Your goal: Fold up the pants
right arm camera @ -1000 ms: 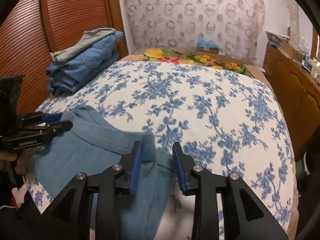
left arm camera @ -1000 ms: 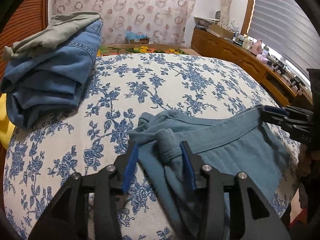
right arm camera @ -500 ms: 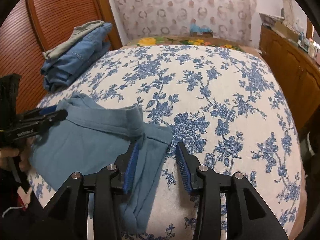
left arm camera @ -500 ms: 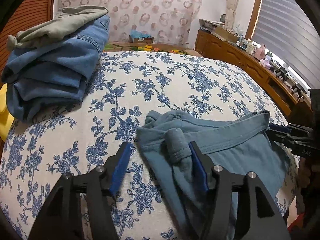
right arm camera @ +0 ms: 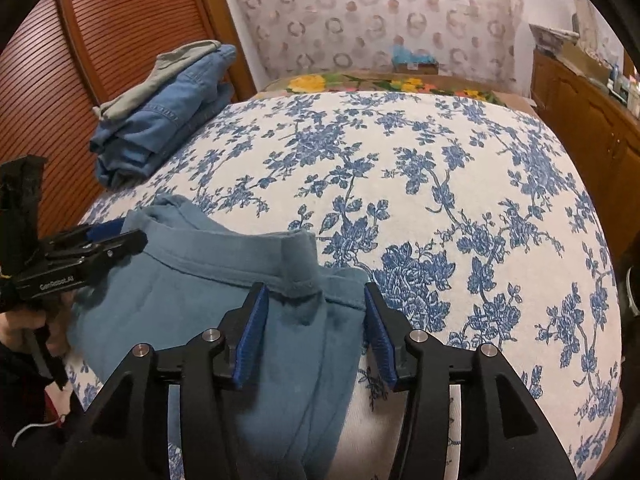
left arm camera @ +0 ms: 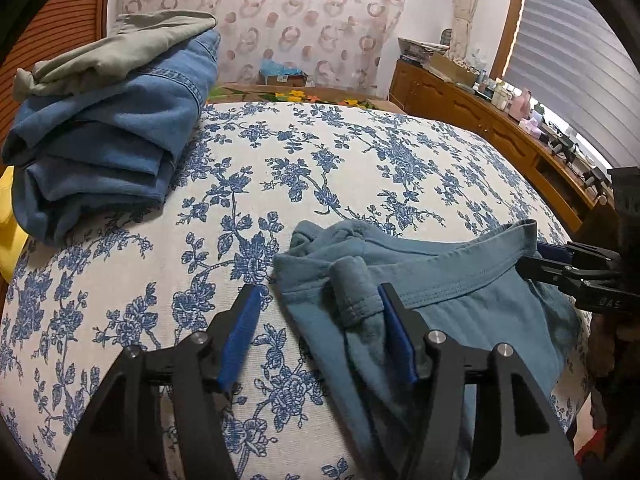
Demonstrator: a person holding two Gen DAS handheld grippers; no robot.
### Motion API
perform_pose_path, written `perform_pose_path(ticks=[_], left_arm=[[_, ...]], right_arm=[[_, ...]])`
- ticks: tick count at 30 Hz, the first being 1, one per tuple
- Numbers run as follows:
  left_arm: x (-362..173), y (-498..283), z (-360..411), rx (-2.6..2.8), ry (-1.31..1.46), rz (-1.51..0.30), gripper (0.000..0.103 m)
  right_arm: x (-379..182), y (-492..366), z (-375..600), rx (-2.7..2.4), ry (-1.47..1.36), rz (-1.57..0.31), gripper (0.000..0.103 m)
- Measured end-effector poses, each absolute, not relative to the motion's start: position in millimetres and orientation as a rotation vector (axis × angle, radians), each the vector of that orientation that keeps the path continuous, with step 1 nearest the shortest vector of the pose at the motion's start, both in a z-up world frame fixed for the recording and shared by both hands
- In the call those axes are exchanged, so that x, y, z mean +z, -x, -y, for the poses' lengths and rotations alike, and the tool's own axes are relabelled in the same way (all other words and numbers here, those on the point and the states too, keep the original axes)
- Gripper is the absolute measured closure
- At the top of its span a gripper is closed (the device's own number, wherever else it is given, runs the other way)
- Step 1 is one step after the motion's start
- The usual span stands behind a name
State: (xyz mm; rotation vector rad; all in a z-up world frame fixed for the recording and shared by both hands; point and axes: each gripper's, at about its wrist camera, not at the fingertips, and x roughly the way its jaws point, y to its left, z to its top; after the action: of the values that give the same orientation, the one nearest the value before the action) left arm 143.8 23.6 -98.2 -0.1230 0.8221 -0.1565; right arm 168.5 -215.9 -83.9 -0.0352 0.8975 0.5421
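Observation:
Teal-blue pants [left arm camera: 448, 292] lie at the near edge of the floral bed, waistband toward the far side; they also show in the right wrist view [right arm camera: 224, 280]. My left gripper [left arm camera: 320, 332] is open, its jaws wide apart around the pants' left waistband corner. My right gripper [right arm camera: 314, 328] is open, jaws standing either side of the right waistband corner. Each gripper shows in the other's view: the right one [left arm camera: 568, 268] and the left one [right arm camera: 100, 240].
A stack of folded blue jeans with a grey-green garment on top [left arm camera: 108, 120] sits at the bed's far left, by the wooden louvred door [right arm camera: 80, 80]. A wooden dresser with clutter [left arm camera: 500, 120] runs along the right. The floral bedspread [right arm camera: 420, 200] stretches beyond the pants.
Both grippers have opened and let go of the waistband corners. The pants have settled onto the bed.

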Motion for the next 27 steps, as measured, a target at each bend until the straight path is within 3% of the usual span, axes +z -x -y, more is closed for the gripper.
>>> perform_pose_path(ticks=[14,23,27], left_arm=[[-97.4,-147.3,-24.7,-0.177,0.178,-0.84,0.043],[-95.7,-147.2,-19.5,-0.221,0.232,-0.838,0.055],[-95.0,-146.8,-21.1,-0.219,0.247,-0.831,0.067]], right_arm=[[-86.1,-163.9,210.5,0.517,0.082,-0.879,0.053],[-86.3,-164.2,210.6,0.522,0.074,-0.879,0.056],[-86.4,-163.8,211.0,0.522,0.077,-0.878,0.058]])
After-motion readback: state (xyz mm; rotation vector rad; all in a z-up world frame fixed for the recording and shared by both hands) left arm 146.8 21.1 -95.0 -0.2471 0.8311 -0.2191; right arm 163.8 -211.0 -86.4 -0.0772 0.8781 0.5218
